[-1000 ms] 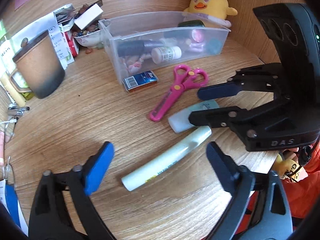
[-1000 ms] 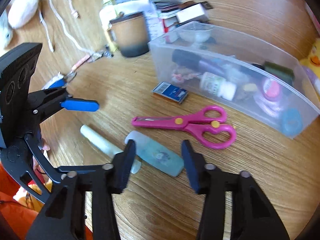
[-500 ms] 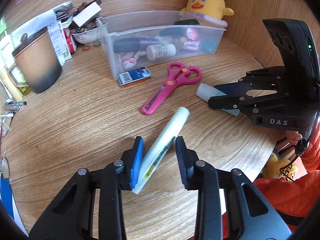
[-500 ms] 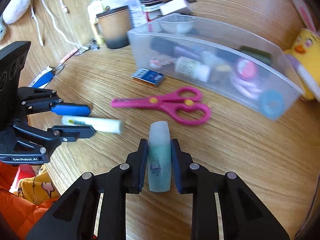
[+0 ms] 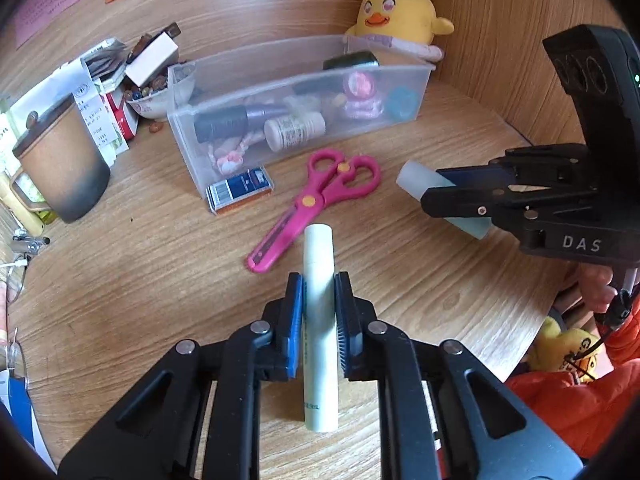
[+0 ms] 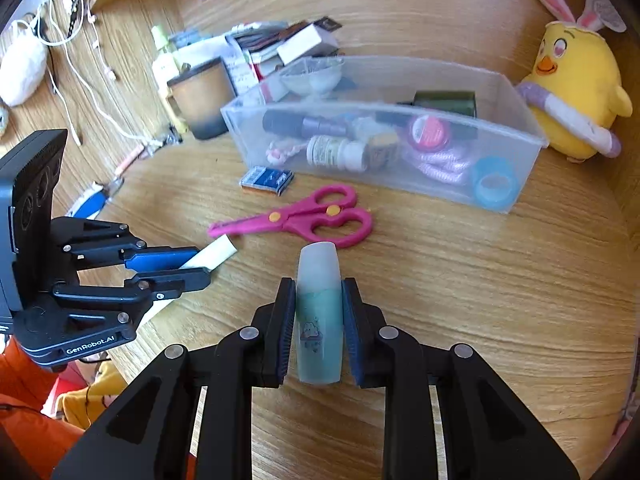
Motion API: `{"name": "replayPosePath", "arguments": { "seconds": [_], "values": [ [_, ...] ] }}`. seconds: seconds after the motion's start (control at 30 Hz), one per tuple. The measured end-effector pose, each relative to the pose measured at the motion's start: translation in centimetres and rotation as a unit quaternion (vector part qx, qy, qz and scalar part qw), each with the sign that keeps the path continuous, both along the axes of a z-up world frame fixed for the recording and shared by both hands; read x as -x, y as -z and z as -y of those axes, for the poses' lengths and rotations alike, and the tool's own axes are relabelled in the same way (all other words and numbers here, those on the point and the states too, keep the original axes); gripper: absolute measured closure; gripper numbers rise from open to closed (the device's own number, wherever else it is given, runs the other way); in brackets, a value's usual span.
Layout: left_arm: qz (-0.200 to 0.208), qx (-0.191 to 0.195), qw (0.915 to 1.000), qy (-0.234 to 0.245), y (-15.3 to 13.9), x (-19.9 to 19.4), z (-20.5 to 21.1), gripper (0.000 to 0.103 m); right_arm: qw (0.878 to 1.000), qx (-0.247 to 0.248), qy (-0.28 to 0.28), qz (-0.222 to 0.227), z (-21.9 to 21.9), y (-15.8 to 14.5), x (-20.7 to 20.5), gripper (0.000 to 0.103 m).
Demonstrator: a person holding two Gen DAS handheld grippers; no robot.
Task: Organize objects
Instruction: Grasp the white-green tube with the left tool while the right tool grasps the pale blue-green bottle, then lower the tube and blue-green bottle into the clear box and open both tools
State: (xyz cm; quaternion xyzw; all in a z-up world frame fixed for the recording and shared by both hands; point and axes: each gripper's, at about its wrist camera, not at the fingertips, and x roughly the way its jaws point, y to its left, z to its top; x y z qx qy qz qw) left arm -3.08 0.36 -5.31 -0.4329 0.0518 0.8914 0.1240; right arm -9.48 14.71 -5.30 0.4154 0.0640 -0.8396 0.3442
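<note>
The left gripper (image 5: 319, 300) was closed on a white tube (image 5: 319, 320), which lay along its fingers and stuck out in front of them. The right gripper (image 6: 319, 312) was closed on a small teal bottle (image 6: 319, 316), its pale cap pointing forward. Both were held above the wooden table (image 6: 480, 300). Farther on the table lay pink scissors (image 6: 304, 216), and a blue matchbox (image 6: 267, 179) just beside a clear plastic bin (image 6: 500, 196) that held bottles and other small items. Behind the bin's right end sat a yellow chick toy (image 6: 576, 80).
</note>
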Motion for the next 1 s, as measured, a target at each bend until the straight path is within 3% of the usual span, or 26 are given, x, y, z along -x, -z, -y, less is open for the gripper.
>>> {"name": "replayPosePath", "arguments": {
  "seconds": [0.43,1.0],
  "values": [
    [-0.078,-0.032,0.9956,-0.041,-5.5,2.5,1.5,0.088,0.997,0.049,0.033,-0.05,-0.7,-4.3,2.5,0.082],
    [-0.154,-0.043,0.9836,-0.083,-11.8,5.6,4.1,0.088,0.992,0.062,0.06,-0.09,0.6,-8.2,7.7,0.082]
  ]
}}
